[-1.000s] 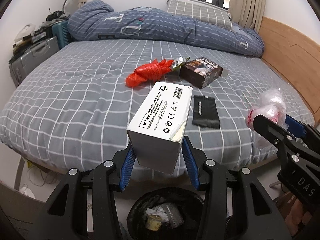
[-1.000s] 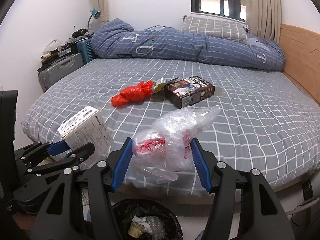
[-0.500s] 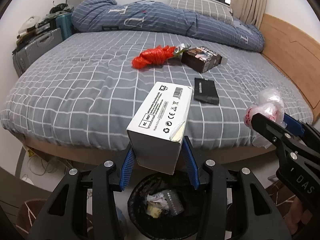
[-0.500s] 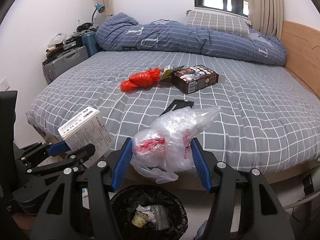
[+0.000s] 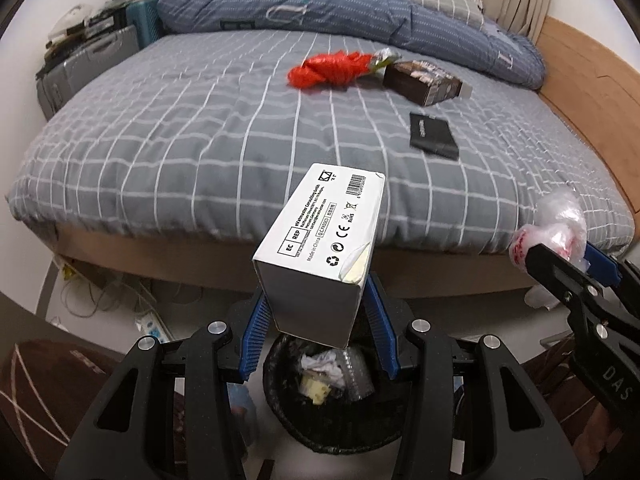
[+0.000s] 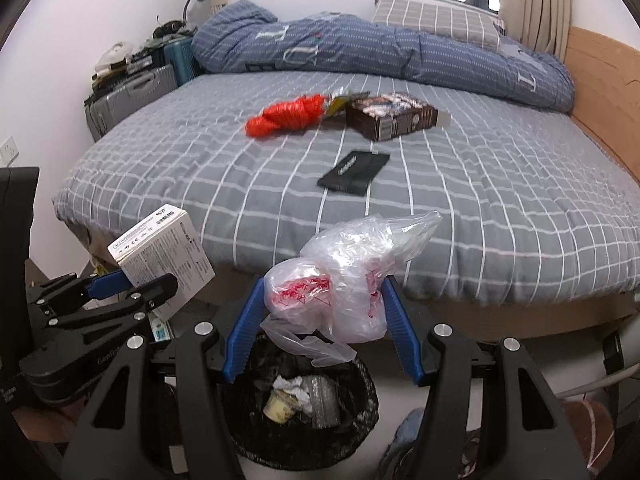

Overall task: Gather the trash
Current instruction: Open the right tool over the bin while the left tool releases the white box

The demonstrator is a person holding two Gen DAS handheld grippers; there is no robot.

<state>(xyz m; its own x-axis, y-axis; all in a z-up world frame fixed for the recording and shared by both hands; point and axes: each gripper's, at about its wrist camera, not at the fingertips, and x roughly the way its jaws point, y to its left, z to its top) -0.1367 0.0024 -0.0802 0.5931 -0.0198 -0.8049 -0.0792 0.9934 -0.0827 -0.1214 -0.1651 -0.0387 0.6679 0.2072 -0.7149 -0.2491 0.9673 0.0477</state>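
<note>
We note left tongs clamp the white box, right tongs the plastic bag; both seemingly above the bin (blurred), so either could miss.

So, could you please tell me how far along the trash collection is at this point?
Done: the bin already holds some scraps. In hand: the left gripper holds a white box and the right gripper a clear plastic bag, both above the bin. Left on the bed: red bag, brown box, black packet.
</note>
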